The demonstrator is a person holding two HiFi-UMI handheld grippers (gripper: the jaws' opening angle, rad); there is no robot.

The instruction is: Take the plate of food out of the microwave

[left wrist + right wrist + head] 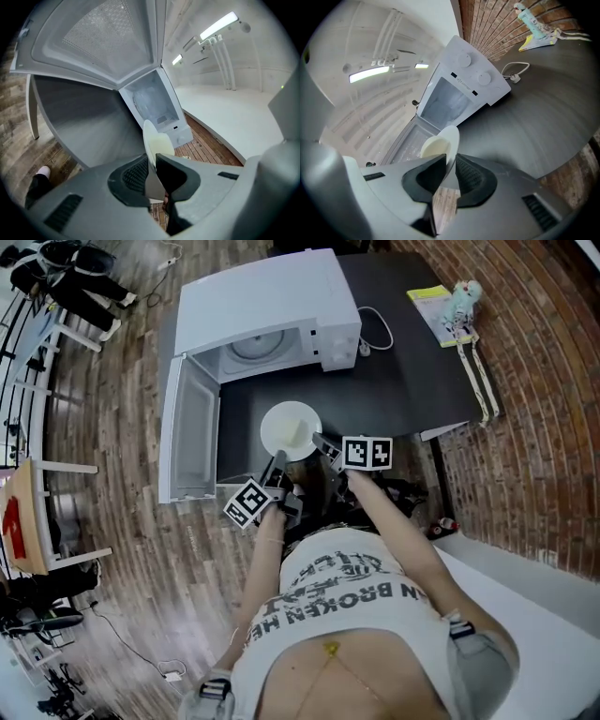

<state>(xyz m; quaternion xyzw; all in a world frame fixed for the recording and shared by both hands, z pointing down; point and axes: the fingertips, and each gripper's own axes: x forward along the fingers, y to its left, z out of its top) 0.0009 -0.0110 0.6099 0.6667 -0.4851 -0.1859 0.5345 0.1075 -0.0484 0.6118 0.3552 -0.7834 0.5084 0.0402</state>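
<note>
A white plate (289,427) with a pale yellowish food on it hangs over the dark table's front edge, outside the white microwave (272,315). My left gripper (278,465) is shut on the plate's near left rim, and my right gripper (322,443) is shut on its near right rim. In the left gripper view the plate (154,145) runs edge-on between the black pads. The right gripper view shows the plate (443,143) clamped the same way. The microwave door (192,442) stands wide open to the left, and the cavity with its glass turntable (255,345) holds nothing.
The dark table (412,381) carries a white cable and plug (375,329), a yellow booklet (431,306) and a small toy figure (461,298) at its far right corner. A brick wall runs along the right. Wooden floor, a chair and gear lie to the left.
</note>
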